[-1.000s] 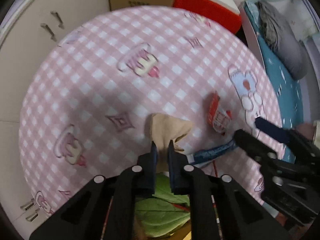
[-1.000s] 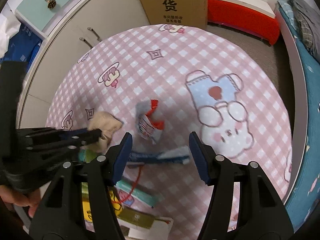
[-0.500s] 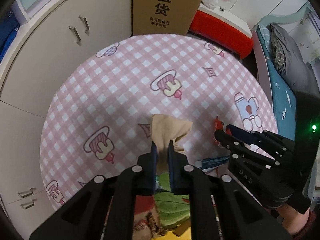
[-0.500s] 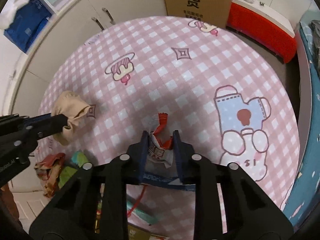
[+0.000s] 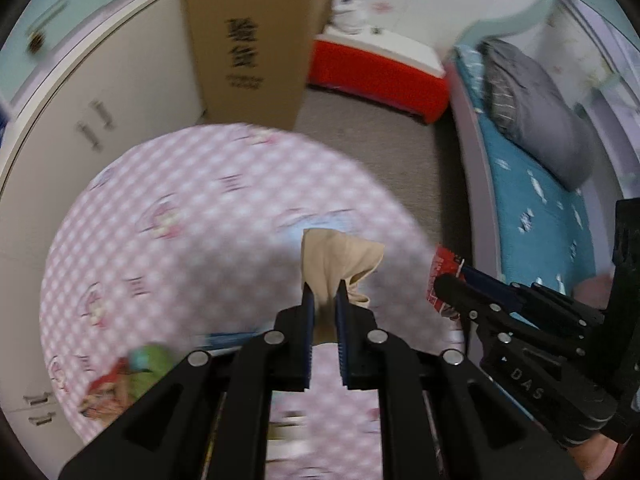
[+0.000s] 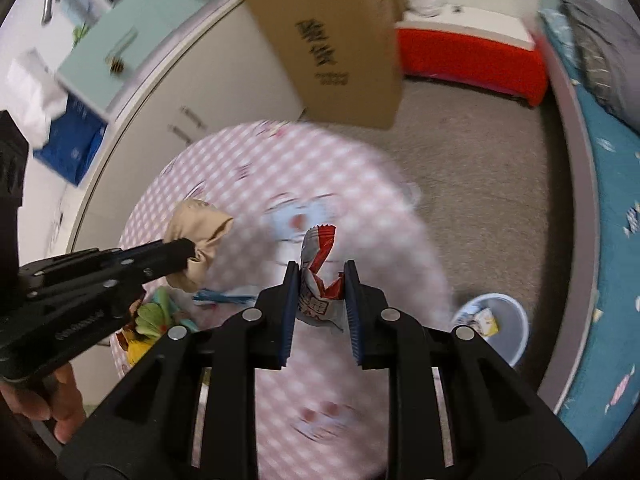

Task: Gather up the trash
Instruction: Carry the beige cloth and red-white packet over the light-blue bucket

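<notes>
My left gripper (image 5: pixel 324 294) is shut on a crumpled beige paper wad (image 5: pixel 336 256), held up above the round pink checked table (image 5: pixel 168 232). The same beige wad (image 6: pixel 198 224) shows at the left of the right wrist view, in the left gripper (image 6: pixel 192 254). My right gripper (image 6: pixel 321 270) is shut on a red and white snack wrapper (image 6: pixel 318 280), lifted off the table (image 6: pixel 248 168). In the left wrist view that wrapper (image 5: pixel 444 276) sticks out of the right gripper (image 5: pixel 448 280) at the right.
More litter lies on the table's near left: a blue wrapper (image 6: pixel 224 297) and green and yellow packets (image 6: pixel 150 316). A pale bin (image 6: pixel 490 320) with trash inside stands on the floor at lower right. A cardboard box (image 6: pixel 332 44), a red bench (image 6: pixel 468 60) and a bed (image 6: pixel 608 184) surround the table.
The right gripper closed on the red and white wrapper and lifted it off the table. Both grippers rose and swung right with their loads; the bin has come into view.
</notes>
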### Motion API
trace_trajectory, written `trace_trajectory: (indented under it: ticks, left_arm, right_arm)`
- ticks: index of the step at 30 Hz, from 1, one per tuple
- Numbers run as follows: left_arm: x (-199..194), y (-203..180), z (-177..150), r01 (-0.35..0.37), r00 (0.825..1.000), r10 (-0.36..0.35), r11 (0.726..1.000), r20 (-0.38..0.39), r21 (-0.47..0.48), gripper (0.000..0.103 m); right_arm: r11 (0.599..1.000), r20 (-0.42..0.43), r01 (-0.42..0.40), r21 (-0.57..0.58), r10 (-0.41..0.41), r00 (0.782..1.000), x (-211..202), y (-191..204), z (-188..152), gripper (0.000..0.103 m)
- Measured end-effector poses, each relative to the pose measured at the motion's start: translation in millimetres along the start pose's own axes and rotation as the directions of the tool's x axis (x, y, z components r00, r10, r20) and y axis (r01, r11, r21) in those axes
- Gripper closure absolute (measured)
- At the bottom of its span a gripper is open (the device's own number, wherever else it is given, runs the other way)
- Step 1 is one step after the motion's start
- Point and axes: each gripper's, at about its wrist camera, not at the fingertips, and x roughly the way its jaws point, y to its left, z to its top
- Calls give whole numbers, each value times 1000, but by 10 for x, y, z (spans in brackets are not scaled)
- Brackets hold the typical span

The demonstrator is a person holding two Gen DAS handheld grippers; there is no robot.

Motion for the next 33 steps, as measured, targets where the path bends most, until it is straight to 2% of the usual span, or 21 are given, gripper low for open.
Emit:
trace_trajectory:
  ticks: [4, 10, 16, 24, 31, 33]
  left_arm:
    - [6, -701, 13, 32, 999, -32, 997, 8, 75, 93]
    - [102, -1755, -59, 74, 997, -74, 977, -11, 199, 93]
    - [223, -2528, -174, 118, 993, -110, 950, -44, 290, 93]
    - [350, -3062, -337, 141, 989, -117, 920, -86, 367, 93]
    - [398, -3261, -373, 137, 989, -106, 909, -99, 394, 93]
    - [414, -3268, -370, 134, 990, -102, 909, -101, 395, 93]
  right_arm:
    - [998, 49, 31, 58, -34, 998, -474, -588, -67, 81]
    - [981, 103, 75, 177, -94, 990, -1029, -1409, -282, 81]
    - [958, 122, 104, 266, -141, 983, -1413, -2003, -573, 81]
    - [931, 124, 107, 349, -159, 980, -1647, -2462, -869, 81]
    - [923, 125, 89, 374, -145, 981, -1687, -2589, -957, 81]
    - [923, 120, 76, 378, -130, 984, -1663, -2601, -940, 78]
